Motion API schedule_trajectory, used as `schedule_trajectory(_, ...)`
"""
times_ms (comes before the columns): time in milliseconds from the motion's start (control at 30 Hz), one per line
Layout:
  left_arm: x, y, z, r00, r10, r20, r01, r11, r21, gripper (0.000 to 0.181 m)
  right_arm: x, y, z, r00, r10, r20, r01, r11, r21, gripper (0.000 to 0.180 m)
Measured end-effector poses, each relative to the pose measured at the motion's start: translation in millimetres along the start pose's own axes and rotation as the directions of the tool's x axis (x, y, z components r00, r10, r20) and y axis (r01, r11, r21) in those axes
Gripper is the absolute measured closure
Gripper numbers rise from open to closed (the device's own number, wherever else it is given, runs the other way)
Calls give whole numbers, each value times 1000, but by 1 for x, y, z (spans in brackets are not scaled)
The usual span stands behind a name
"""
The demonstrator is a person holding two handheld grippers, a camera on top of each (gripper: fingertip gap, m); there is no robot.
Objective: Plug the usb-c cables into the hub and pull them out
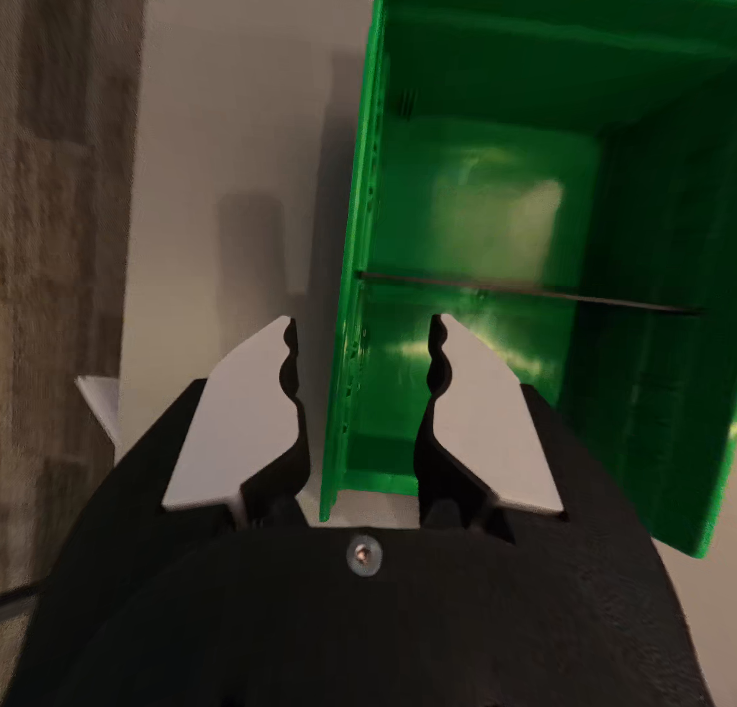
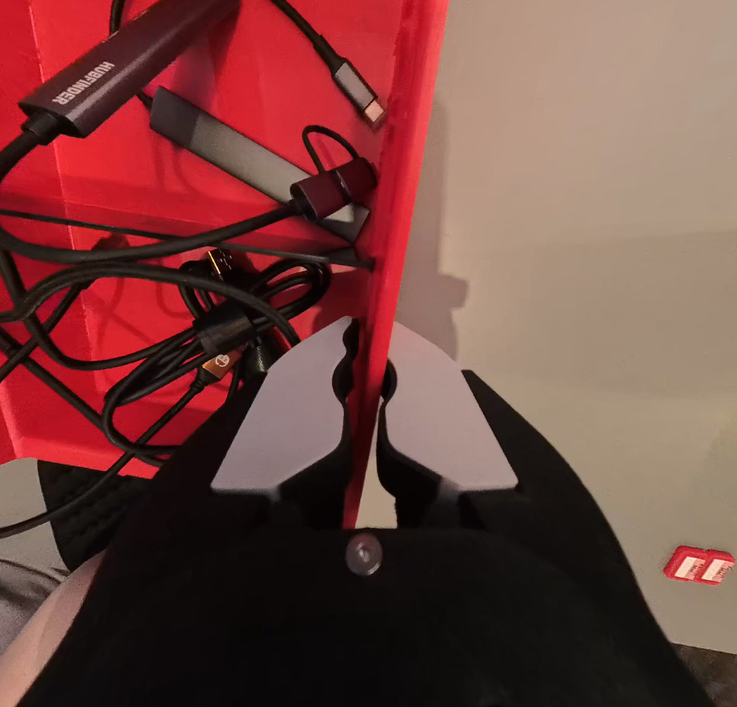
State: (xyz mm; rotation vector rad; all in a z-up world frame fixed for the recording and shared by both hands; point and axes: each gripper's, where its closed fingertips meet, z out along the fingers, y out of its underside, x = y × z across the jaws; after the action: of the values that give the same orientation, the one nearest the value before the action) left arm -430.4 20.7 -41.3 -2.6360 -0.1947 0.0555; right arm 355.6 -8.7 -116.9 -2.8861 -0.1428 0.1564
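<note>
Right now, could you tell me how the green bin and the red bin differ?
The green bin looks empty; the red bin holds hubs and tangled black cables. The left gripper straddles the green bin's wall with open jaws; the right gripper is clamped on the red bin's wall. Both have a thin divider.

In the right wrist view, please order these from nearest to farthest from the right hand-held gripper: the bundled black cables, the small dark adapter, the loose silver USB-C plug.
From the right hand-held gripper:
1. Bundled black cables, just left of the fingers, in the red bin's near compartment.
2. Small dark adapter, beyond the divider, by the wall.
3. Loose silver USB-C plug, farthest up.
</note>
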Motion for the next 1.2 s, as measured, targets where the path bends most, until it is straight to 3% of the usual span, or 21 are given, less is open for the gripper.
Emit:
schedule_trajectory(33,-2,8,10,1000,-2,-5,2,998,-58,119,0,0,0,1000,-1,-6,1,1000,-5,172)
schedule_trajectory(133,3,28,33,998,-8,-69,-6,980,-200,139,-1,1,0,1000,21,-22,-21,999,-34,172)
schedule_trajectory(300,14,32,39,992,106,-68,-120,963,-243,175,-13,-1,1,1000,10,-18,-11,996,-84,173)
schedule_trajectory(467,61,37,41,957,199,-211,-253,927,-277,175,-48,-2,4,995,-64,73,74,988,-136,172)
schedule_trajectory(733,103,51,36,861,493,-121,-498,773,-393,153,-100,-19,12,985,-160,65,171,961,-219,172)
schedule_trajectory(1000,121,56,32,752,654,-86,-612,642,-462,145,-159,-28,19,970,-239,49,243,929,-279,169)
schedule_trajectory(1200,136,59,31,715,687,-126,-662,610,-435,146,-174,-43,15,930,-368,-22,356,911,-210,147)
